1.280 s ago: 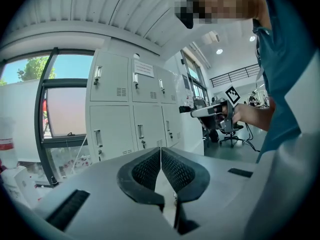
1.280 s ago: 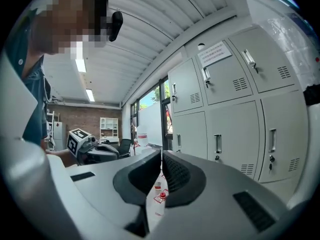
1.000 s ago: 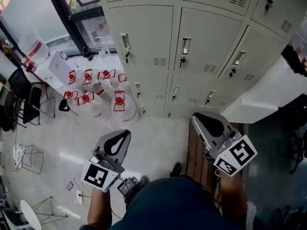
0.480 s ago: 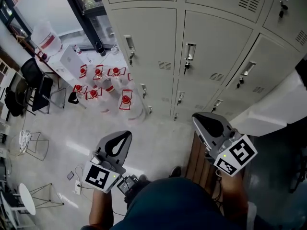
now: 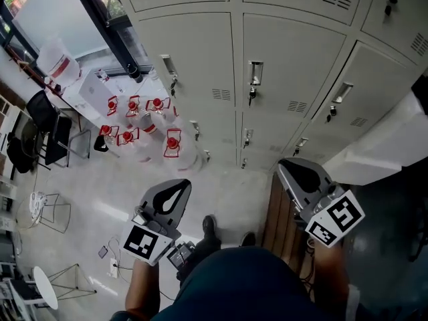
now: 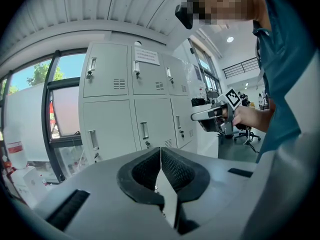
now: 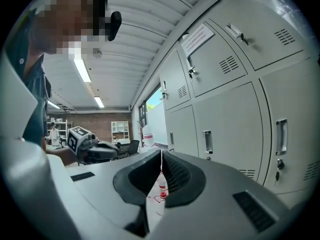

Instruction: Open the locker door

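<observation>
A bank of pale grey metal lockers [image 5: 287, 65] fills the upper part of the head view. Every locker door [image 5: 294, 79] sits shut and flat, each with a silver handle [image 5: 255, 72] and a small lock below it. What the lockers hold is hidden. On the pale floor [image 5: 100, 199] to the left, by the window, stands a cluster of clear plastic jugs with red caps [image 5: 144, 119]; whether they are filled I cannot tell. Black chairs [image 5: 47, 122] stand further left. The left claw [image 5: 182, 184] is closed tight, its pads together with nothing between them. The right claw [image 5: 286, 166] is likewise closed and empty. Both hang well apart from the lockers, the right one over brown wooden boards [image 5: 273, 212] that lie before the lowest row.
</observation>
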A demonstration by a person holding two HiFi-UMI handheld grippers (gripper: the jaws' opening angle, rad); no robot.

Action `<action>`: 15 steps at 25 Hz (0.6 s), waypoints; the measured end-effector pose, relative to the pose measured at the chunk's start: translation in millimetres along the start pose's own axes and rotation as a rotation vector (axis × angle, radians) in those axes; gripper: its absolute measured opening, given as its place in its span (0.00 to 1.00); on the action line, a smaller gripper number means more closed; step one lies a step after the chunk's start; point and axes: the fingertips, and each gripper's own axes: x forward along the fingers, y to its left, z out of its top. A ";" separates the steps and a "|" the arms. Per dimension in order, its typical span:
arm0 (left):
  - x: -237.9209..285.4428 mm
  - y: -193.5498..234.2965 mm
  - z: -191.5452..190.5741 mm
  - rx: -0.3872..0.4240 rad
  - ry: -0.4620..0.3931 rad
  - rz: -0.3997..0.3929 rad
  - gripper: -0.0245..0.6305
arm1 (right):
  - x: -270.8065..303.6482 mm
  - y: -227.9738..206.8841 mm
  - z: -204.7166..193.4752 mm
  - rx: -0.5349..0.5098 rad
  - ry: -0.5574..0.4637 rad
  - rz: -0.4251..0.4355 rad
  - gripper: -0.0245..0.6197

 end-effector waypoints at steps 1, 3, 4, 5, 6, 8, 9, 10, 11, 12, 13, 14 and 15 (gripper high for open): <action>4.8 3.1 2.5 0.008 -0.012 -0.017 0.07 | -0.8 -1.2 1.3 -0.002 -0.004 -0.020 0.10; 12.3 8.7 7.3 0.025 -0.036 -0.054 0.07 | -2.1 1.3 3.6 -0.003 -0.011 -0.054 0.10; 15.2 12.1 8.7 0.029 -0.042 -0.071 0.07 | -2.4 3.9 4.6 -0.003 -0.011 -0.069 0.10; 18.0 16.0 10.2 0.030 -0.048 -0.087 0.07 | -2.5 6.3 5.8 -0.004 -0.010 -0.084 0.10; 20.7 20.1 12.5 0.031 -0.056 -0.102 0.07 | -2.7 7.6 7.5 -0.006 -0.008 -0.101 0.10; 25.4 27.6 18.1 0.037 -0.077 -0.134 0.07 | -2.4 6.8 10.6 -0.011 -0.007 -0.142 0.10; 27.1 31.3 19.9 0.039 -0.087 -0.148 0.07 | -1.4 6.0 11.3 -0.011 -0.007 -0.163 0.10; 28.4 35.2 20.7 0.040 -0.093 -0.161 0.07 | 0.2 6.1 11.8 -0.009 -0.008 -0.181 0.10; 29.2 39.4 20.7 0.041 -0.097 -0.173 0.07 | 2.6 7.3 12.3 -0.007 -0.009 -0.194 0.10; 29.7 44.0 20.4 0.040 -0.100 -0.183 0.07 | 5.8 9.2 12.9 -0.006 -0.009 -0.204 0.10; 30.1 48.9 19.7 0.038 -0.102 -0.191 0.07 | 9.5 11.1 13.5 -0.007 -0.008 -0.212 0.10; 30.5 54.1 18.7 0.035 -0.102 -0.199 0.07 | 13.6 12.8 14.2 -0.008 -0.006 -0.219 0.10; 31.0 59.5 17.5 0.034 -0.103 -0.205 0.07 | 17.7 13.9 14.9 -0.009 -0.005 -0.227 0.10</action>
